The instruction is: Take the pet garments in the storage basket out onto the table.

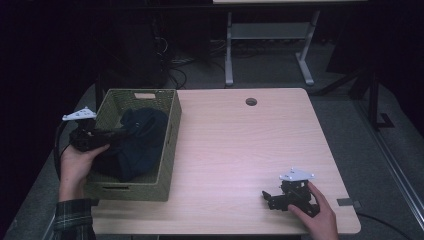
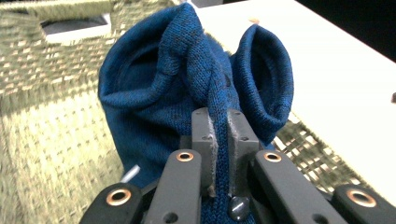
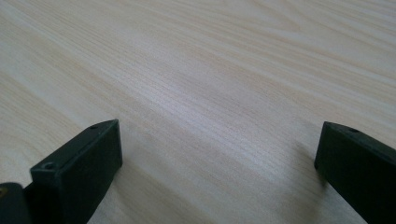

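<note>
Sweater (image 2: 187, 70) pinched in left gripper (image 2: 220, 135), inside basket (image 1: 170, 145) at table's (image 1: 240, 150) left end.

Left gripper view: jaws clenched on a twisted fold of blue knit; two rounded openings of fabric stand above the pads, rest of garment drops out of frame below. Basket weave behind is blurred at left edge. High view: sweater (image 1: 137, 142) reads as a dark, shapeless mass; its far side is hidden by basket wall, and left gripper (image 1: 107, 135) merges w/ it, so fingertips are hard to make out. Right gripper (image 1: 267, 197) rests on table near front-right corner, hand on top; in its own view the jaws stand wide apart, nothing betw. them, both cut off by frame edges.
</note>
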`<state>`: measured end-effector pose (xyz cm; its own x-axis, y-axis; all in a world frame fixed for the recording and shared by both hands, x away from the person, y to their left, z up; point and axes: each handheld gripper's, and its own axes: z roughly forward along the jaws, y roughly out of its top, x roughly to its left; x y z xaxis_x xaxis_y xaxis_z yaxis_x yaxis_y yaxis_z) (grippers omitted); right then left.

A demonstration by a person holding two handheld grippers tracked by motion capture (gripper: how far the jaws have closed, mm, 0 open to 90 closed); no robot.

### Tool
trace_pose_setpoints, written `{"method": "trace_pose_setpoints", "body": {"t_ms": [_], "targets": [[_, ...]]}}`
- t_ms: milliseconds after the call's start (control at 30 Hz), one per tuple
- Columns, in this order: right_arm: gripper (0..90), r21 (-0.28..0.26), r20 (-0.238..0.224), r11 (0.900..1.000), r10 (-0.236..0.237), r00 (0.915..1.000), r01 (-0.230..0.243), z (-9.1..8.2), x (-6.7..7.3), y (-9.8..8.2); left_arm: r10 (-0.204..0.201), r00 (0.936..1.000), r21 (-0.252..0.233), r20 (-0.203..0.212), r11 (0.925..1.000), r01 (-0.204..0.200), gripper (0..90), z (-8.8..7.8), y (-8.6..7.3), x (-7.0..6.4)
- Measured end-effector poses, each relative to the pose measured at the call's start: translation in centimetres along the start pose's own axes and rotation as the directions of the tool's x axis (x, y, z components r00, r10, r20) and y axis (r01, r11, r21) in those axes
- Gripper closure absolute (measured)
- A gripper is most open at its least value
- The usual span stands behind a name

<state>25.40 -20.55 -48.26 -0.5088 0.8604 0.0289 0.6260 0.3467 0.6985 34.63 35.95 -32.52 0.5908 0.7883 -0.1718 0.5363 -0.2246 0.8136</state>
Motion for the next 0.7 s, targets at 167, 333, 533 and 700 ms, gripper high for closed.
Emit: {"method": "trace_pose_setpoints", "body": {"t_ms": [167,333,533,700], "targets": [[0.4,0.000,0.000,1.000,0.000,1.0000,0.000,0.0,0.0,0.0,0.018,0.9997,-0.033,0.016,0.9993,-0.017,83.8,-0.8,1.0,-0.4],[0.4,0.000,0.000,1.000,-0.001,1.0000,0.001,0.0,0.0,0.0,0.024,0.9989,-0.071,0.041,0.9973,-0.021,83.8,-1.7,2.1,-0.9],[0.4,-0.001,0.000,1.000,-0.001,1.0000,0.001,0.0,0.0,0.0,0.024,0.9956,-0.128,0.091,0.9918,-0.012,83.9,-2.3,3.5,-1.4],[0.4,-0.001,0.000,1.000,0.001,1.0000,-0.001,0.0,0.0,0.0,0.052,0.9912,-0.157,0.121,0.9871,-0.033,83.8,-2.4,4.9,-2.6]]}}
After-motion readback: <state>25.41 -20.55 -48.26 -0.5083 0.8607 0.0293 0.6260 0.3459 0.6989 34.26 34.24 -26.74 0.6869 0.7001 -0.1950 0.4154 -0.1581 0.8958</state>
